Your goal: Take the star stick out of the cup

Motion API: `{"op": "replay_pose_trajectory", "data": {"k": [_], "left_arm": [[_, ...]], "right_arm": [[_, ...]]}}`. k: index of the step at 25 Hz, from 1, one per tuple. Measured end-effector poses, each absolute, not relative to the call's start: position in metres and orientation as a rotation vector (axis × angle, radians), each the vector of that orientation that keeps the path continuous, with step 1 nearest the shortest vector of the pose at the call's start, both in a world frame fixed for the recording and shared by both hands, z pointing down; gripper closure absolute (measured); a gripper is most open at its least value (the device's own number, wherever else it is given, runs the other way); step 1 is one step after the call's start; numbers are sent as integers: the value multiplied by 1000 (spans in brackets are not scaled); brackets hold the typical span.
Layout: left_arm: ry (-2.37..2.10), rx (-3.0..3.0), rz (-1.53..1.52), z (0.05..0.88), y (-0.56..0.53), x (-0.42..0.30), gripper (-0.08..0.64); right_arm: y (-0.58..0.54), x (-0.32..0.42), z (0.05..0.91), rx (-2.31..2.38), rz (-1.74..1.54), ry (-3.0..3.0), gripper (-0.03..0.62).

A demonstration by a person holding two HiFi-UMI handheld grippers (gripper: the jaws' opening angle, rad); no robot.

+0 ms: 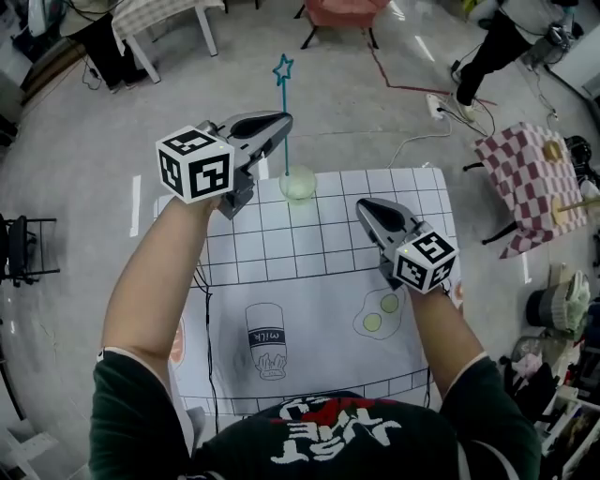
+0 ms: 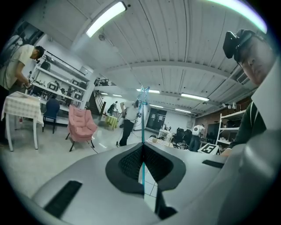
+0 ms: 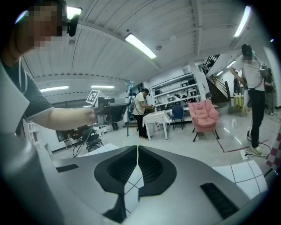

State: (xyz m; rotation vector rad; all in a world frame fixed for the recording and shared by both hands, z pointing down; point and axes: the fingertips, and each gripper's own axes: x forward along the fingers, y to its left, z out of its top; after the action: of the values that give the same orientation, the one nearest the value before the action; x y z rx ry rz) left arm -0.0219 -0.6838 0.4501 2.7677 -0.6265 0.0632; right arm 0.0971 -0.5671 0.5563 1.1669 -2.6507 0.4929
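A thin teal stick [image 1: 285,145] topped with a star [image 1: 283,67] stands upright, and my left gripper [image 1: 284,120] is shut on its shaft, held high above the table. The stick's lower end reaches the rim of the pale green cup [image 1: 298,185] on the grid mat; I cannot tell whether the tip is still inside. In the left gripper view the stick [image 2: 143,125] runs up between the closed jaws of the gripper [image 2: 143,146] to the star [image 2: 144,91]. My right gripper [image 1: 364,205] hovers right of the cup, shut and empty, its jaws [image 3: 138,148] touching.
A white grid mat [image 1: 309,281] with drawings of a milk bottle and fried eggs covers the table. A checkered table [image 1: 534,183] stands to the right, a pink chair [image 1: 342,11] beyond, and a person [image 1: 497,42] walks at the far right.
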Motion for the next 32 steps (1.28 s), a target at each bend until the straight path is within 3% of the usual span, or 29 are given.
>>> {"op": "replay_pose_trajectory", "data": {"k": [16, 32], "left_arm": [[-612, 2937, -12, 284, -602, -72, 552], [-702, 2948, -28, 210, -479, -139, 552]], "right_arm": [[-514, 64, 421, 1265, 313, -2674, 558], [-394, 48, 334, 1283, 275, -2679, 558]]}}
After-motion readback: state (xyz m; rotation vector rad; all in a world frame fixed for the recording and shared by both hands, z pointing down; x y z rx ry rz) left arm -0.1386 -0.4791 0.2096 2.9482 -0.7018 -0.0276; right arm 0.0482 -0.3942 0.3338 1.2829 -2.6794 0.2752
